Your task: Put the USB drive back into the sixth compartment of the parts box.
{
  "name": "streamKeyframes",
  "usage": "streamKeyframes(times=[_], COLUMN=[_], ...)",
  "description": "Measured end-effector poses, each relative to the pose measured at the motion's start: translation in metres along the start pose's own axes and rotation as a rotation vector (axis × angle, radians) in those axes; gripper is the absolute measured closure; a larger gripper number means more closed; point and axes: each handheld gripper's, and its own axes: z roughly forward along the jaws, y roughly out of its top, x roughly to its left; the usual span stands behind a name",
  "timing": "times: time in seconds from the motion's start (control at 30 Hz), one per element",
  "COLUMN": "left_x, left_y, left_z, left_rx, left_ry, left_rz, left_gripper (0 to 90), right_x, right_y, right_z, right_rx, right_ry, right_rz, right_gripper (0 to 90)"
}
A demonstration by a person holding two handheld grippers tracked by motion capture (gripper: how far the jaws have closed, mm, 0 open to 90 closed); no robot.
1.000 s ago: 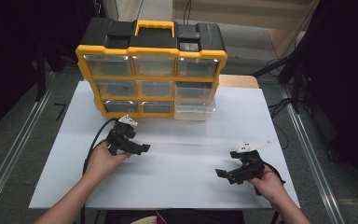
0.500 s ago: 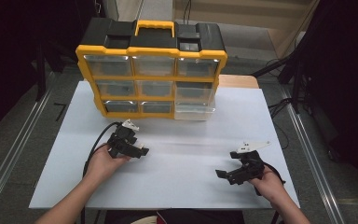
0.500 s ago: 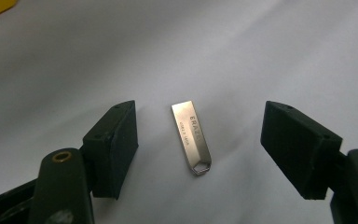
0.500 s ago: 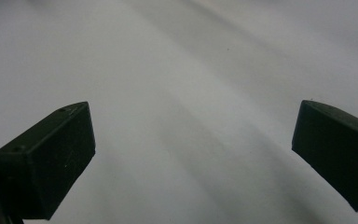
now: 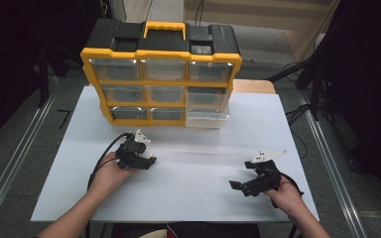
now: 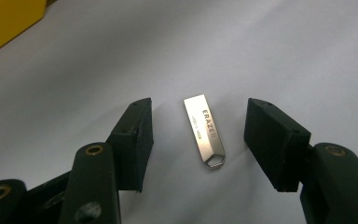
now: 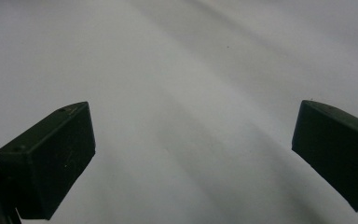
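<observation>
Flat metal USB stick flanked by left gripper's closing jaws, not yet pinched.

High view: left gripper [image 5: 146, 159] is held low on the matte white table [image 5: 203, 193], right gripper [image 5: 243, 187] well apart, yellow-black plastic drawer organizer [image 5: 161, 74] behind.
Left gripper view: brushed-silver USB stick [image 6: 205, 130], looped end, lies flat between blocky black pads, gaps both sides; jaws have just been closing.
Right gripper view: jaws spread wide, nothing held.

White table [image 5: 69, 163], grey floor [image 5: 10, 148], dark surroundings

We see the drawer cabinet [image 5: 161, 74] at the table's [image 5: 188, 198] twelve o'clock; the USB stick [image 6: 205, 130] lies flat between the left gripper's [image 6: 198, 135] jaws
</observation>
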Motion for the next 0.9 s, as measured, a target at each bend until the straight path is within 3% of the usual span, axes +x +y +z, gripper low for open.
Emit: streamKeyframes(times=[0.27, 0.47, 0.63, 0.9], left_x=[-0.002, 0.002, 0.005, 0.010], left_y=[0.001, -0.001, -0.001, -0.001], left_z=[-0.003, -0.005, -0.005, -0.008], left_rx=[0.018, 0.024, 0.020, 0.021], left_ry=[0.026, 0.001, -0.015, -0.079], left_rz=[-0.038, -0.053, -0.058, -0.067], left_gripper=[60.6, 79.3, 79.4, 79.4], right_x=[0.000, 0.000, 0.001, 0.001], right_y=[0.000, 0.000, 0.000, 0.000], right_z=[0.000, 0.001, 0.001, 0.001], right_rx=[0.003, 0.006, 0.007, 0.006], right_ry=[0.000, -0.001, 0.001, 0.003], right_rz=[0.002, -0.001, 0.001, -0.001], right_gripper=[0.0, 0.0, 0.0, 0.0])
